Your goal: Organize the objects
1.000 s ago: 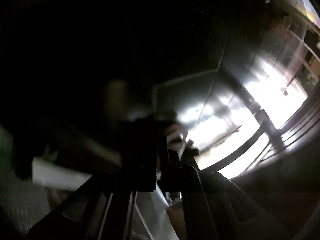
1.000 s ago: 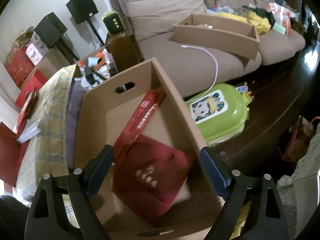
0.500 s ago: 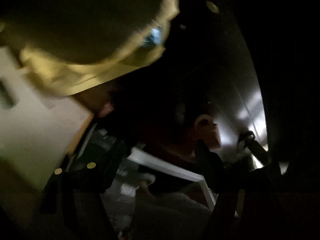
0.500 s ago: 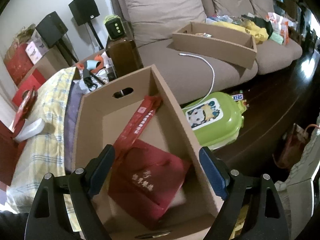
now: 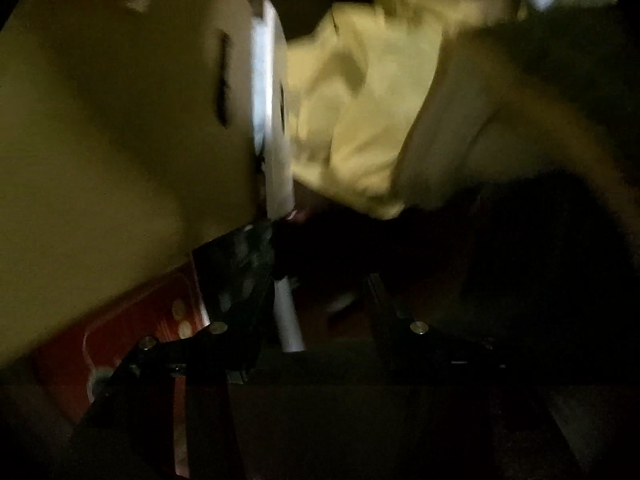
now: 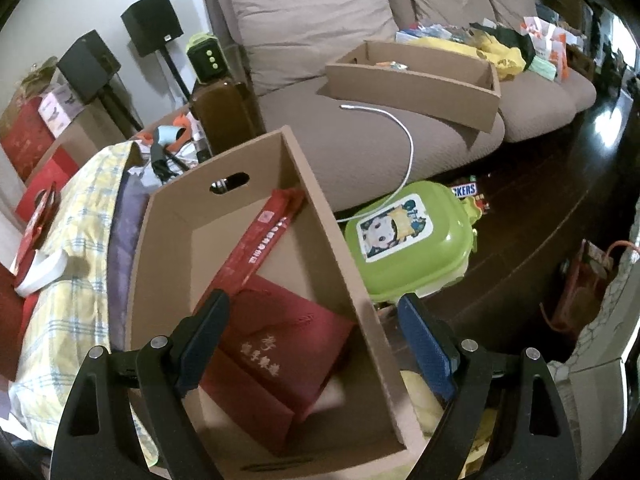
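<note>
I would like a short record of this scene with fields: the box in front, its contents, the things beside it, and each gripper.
front box: open cardboard box with a handle slot in its far wall
contents: dark red paper bag; long red flat pack leaning to the far right corner
right of box: green lidded container on the dark floor
left of box: yellow checked cloth
behind: brown sofa bearing a second cardboard box
right gripper: open, empty, above the front box
left gripper: view dark and blurred; state unclear

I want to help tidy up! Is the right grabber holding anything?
Nothing is held. The right gripper has its jaws open and empty above the cardboard box.
</note>
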